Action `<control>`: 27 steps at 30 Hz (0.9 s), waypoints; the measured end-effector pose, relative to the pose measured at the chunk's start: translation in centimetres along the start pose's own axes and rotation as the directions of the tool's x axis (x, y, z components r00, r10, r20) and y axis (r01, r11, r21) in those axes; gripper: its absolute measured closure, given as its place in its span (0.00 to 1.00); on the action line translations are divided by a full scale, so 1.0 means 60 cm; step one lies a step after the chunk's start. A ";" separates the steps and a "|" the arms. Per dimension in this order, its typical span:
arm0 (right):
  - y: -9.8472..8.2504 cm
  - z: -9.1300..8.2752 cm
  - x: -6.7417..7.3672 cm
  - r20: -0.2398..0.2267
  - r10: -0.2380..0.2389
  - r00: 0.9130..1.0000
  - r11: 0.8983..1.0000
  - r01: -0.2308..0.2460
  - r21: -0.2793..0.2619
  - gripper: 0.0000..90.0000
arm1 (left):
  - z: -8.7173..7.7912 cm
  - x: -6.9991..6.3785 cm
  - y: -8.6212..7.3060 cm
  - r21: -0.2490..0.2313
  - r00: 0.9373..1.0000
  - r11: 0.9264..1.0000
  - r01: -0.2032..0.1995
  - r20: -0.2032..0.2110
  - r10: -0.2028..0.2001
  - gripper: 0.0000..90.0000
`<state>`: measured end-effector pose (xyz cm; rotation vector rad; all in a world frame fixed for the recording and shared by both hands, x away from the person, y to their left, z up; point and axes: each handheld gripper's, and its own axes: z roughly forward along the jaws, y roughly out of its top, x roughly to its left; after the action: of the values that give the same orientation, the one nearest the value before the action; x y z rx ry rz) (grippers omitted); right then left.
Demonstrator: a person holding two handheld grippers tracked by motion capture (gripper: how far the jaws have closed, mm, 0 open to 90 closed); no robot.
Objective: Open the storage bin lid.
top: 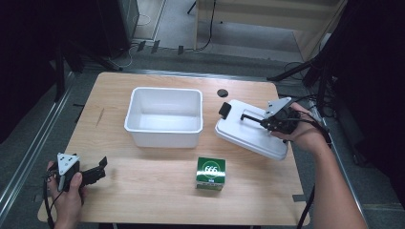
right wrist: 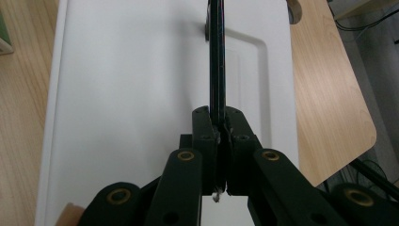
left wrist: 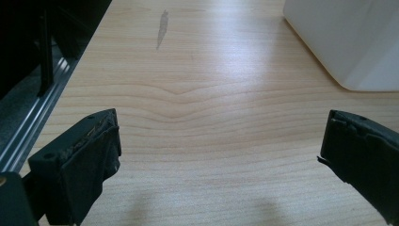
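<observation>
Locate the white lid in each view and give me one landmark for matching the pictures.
High view: the white lid lies right of centre, beside the white tub, its black handle clamped by the right gripper.
Left gripper view: no lid here; a corner of the white tub sits top right.
Right gripper view: the white lid spreads across the middle, below the right gripper.
Shared landmark: the wooden table.

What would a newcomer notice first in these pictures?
The right claw is shut on the black handle of a white lid lying at the table's right. An open white tub stands mid-table, with a green box in front of it.
</observation>
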<state>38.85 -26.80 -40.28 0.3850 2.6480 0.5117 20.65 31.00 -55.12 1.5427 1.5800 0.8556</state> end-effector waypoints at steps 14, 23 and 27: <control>-0.020 0.032 0.009 -0.014 0.018 1.000 0.999 -0.017 0.029 0.95 | 0.000 -0.001 0.000 -0.001 1.000 1.000 -0.001 0.000 0.001 0.00; -0.036 0.052 0.014 -0.012 0.033 0.999 0.998 -0.032 0.056 0.95 | 0.000 -0.001 0.000 0.001 1.000 1.000 -0.004 -0.001 0.004 0.00; -0.044 0.059 0.014 -0.008 0.049 0.999 0.997 -0.048 0.063 0.95 | 0.000 -0.001 0.000 0.000 1.000 1.000 -0.002 -0.001 0.002 0.00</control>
<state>39.17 -27.86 -44.66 0.4680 2.6749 0.4478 20.65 30.93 -55.12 1.5444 1.5788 0.8579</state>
